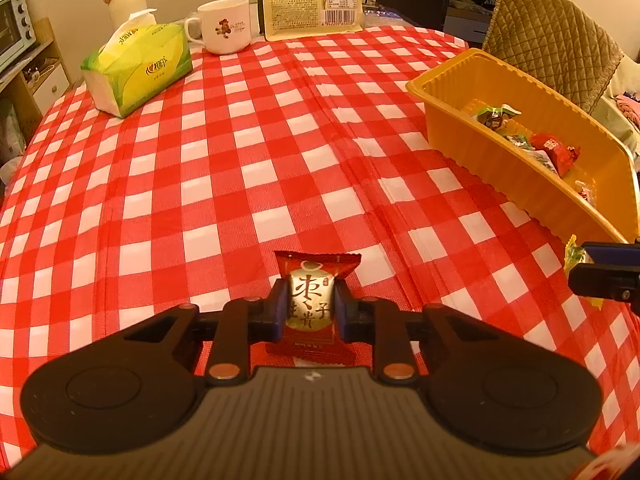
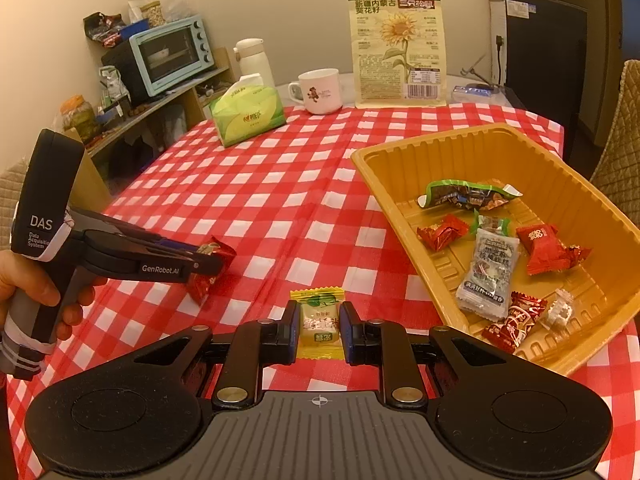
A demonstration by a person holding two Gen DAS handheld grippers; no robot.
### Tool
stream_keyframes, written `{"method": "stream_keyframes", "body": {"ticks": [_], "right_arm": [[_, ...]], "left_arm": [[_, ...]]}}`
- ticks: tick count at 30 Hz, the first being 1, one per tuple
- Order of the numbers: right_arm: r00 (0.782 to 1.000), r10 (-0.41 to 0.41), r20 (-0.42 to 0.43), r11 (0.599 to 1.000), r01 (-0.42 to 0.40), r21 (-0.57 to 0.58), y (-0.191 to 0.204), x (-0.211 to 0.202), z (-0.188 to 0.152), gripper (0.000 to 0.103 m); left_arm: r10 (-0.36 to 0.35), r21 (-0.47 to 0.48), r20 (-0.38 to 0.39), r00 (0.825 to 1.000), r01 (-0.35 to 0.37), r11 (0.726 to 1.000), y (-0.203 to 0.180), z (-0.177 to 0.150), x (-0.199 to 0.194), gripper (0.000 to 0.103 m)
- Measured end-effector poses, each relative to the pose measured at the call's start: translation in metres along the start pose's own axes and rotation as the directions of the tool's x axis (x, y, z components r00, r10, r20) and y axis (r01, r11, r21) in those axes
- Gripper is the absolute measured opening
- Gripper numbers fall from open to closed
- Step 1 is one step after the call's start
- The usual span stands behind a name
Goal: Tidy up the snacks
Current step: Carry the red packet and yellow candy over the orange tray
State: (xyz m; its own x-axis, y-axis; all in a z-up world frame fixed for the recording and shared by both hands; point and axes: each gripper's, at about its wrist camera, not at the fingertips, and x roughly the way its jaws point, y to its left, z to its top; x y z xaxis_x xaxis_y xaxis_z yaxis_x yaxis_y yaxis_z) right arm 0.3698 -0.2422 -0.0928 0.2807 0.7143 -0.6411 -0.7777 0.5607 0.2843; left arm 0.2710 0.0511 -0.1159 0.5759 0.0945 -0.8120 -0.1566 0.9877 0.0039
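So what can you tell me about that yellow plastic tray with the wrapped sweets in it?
The yellow plastic tray is a shallow rectangular tub with ribbed, outward-sloping walls, a flat rolled rim and rounded corners; it looks like thin moulded plastic. It sits flat on the red-and-white checked tablecloth, towards the table's right side, in front of a quilted chair back. Inside lie several wrapped snacks: red ones, a silvery-white one and green-edged ones. Neither gripper touches it.
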Motion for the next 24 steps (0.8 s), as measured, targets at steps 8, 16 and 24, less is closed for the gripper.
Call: {"method": "stream_keyframes", "body": {"ticks": [8,16,24], "right_arm": [[1.0,-0.013,0.017,1.0,0.012,0.027,0.003,-0.013,-0.001,0.021],[0.998,-0.042,0.041,0.997,0.039,0.064,-0.001,-0.031,0.0,0.021],[0.991,-0.103,0.081,0.987,0.092,0.13,-0.017,-0.057,0.003,0.021]], "left_arm": [[-0.025,0.023,0.033,0.999,0.024,0.999,-0.002,0.0,-0.023,0.02],[-0.073,0.062,0.072,0.995,0.069,0.996,-0.015,0.007,-0.053,0.02],[-0.148,0.121,0.122,0.982,0.133,0.984,-0.047,0.025,-0.076,0.02]]}}
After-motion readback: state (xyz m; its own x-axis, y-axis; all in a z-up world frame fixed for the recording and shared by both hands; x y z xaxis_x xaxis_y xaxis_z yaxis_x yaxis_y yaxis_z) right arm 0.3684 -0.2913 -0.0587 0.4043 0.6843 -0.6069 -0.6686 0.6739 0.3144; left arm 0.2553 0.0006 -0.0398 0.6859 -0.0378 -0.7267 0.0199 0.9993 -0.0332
